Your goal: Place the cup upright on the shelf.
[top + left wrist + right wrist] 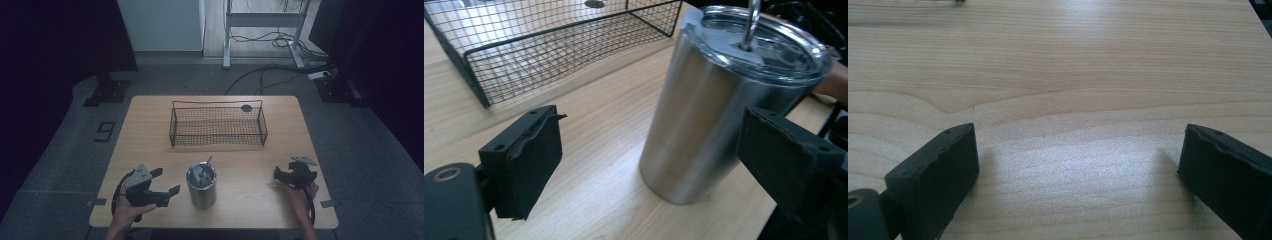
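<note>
I had the left gripper [649,150] spread wide, steel tumbler [719,105] just ahead, nearer its right jaw; approach step. Right gripper [1078,165] also gaped, nothing between. Next, I judged: centre jaws, close.

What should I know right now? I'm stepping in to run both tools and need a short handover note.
Left tool: open, jaws wide, aimed at the steel cup, not touching it.
Right tool: open, low over bare table, holding nothing.
The cup stands upright at the front middle of the table, lid on, with a metal straw through the lid.
The wire basket sits at the back, with nothing in it.
Done: nothing gripped or moved that I can see.
Left: probably close the left tool on the cup, then lift it.
</note>
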Demonstrator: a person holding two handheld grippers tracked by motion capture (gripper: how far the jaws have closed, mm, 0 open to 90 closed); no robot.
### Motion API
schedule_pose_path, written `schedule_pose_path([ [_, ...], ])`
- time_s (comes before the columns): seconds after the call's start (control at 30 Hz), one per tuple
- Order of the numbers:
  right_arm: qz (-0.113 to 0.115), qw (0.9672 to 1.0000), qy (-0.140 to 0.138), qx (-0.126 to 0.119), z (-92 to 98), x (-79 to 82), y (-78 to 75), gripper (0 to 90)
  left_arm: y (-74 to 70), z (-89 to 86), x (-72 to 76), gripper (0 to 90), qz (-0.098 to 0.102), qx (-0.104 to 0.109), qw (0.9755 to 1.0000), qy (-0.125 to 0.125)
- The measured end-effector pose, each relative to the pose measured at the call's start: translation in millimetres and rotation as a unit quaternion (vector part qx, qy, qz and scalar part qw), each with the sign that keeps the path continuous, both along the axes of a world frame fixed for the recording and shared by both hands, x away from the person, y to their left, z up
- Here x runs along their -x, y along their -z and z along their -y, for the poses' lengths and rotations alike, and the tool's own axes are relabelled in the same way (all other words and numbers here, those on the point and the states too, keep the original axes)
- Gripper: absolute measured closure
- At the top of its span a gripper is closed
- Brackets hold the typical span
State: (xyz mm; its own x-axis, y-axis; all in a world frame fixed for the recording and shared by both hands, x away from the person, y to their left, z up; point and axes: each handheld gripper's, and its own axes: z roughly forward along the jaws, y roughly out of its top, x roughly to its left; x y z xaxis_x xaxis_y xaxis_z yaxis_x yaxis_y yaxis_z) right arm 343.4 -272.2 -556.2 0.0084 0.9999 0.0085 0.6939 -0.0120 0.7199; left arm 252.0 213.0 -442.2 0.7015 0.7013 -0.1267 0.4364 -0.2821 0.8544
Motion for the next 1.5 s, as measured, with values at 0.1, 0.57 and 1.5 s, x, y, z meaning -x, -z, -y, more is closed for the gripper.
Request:
schedule_pose_path([
  [0.1,0.000,1.0000,0.000,0.000,0.0,0.0,0.0,2.5,0.6,5.3,0.7,11.2,-0.001,-0.002,1.0000,0.009],
  [0.57,0.000,1.0000,0.000,0.000,0.0,0.0,0.0,2.5,8.5,31.9,1.2,9.3,-0.005,-0.018,0.9988,0.045],
  [1.5,0.001,1.0000,0.000,0.000,0.0,-0.1,0.1,2.5,15.4,62.6,-2.0,6.7,-0.011,-0.020,0.9973,0.070],
])
